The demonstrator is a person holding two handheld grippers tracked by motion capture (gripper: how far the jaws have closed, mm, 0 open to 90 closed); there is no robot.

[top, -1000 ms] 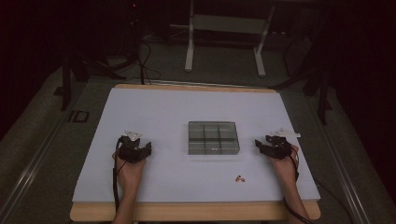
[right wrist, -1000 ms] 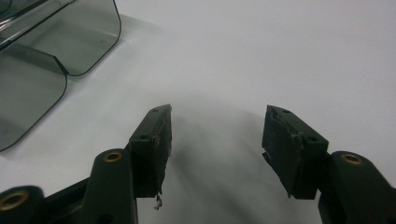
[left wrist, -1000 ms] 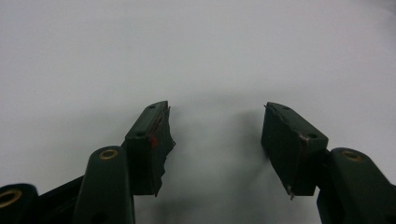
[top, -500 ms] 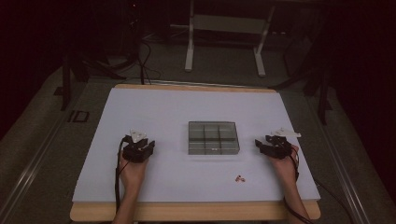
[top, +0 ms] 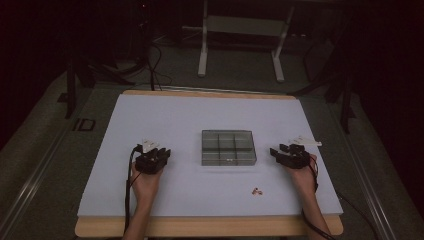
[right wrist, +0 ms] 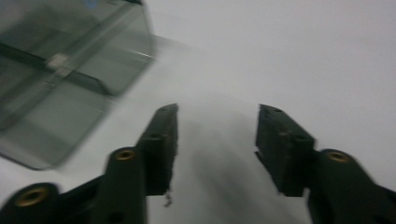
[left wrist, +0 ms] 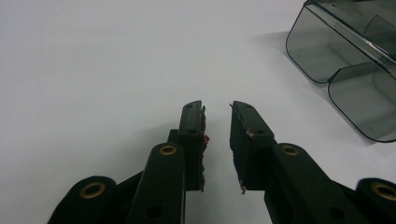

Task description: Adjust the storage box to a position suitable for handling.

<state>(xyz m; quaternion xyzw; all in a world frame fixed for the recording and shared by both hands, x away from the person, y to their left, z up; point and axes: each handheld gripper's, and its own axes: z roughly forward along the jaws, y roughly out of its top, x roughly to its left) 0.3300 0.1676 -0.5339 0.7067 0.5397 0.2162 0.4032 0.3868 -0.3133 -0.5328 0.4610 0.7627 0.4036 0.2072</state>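
A smoky see-through box [top: 228, 147] divided into several compartments sits mid-table; it also shows as box [left wrist: 345, 70] and box [right wrist: 70, 60]. My left gripper [top: 159, 151] rests on the white table to the box's left. Its jaws [left wrist: 217, 112] have just been closing to a narrow gap with nothing between them, and a red speck [left wrist: 206, 138] clings to the left pad. Right of the box my right gripper [top: 278, 151] rests on the table. Its jaws [right wrist: 217, 112] have just been closing a little, still wide apart over bare table.
A few small red and pale pieces [top: 257, 190] lie on the white table surface [top: 165, 117] in front of the box, toward the right hand. A metal stand [top: 240, 30] and cables are on the dark floor beyond the table's far edge.
My left gripper has edged slightly to the right, toward the box. The right hand and the box have stayed where they were.
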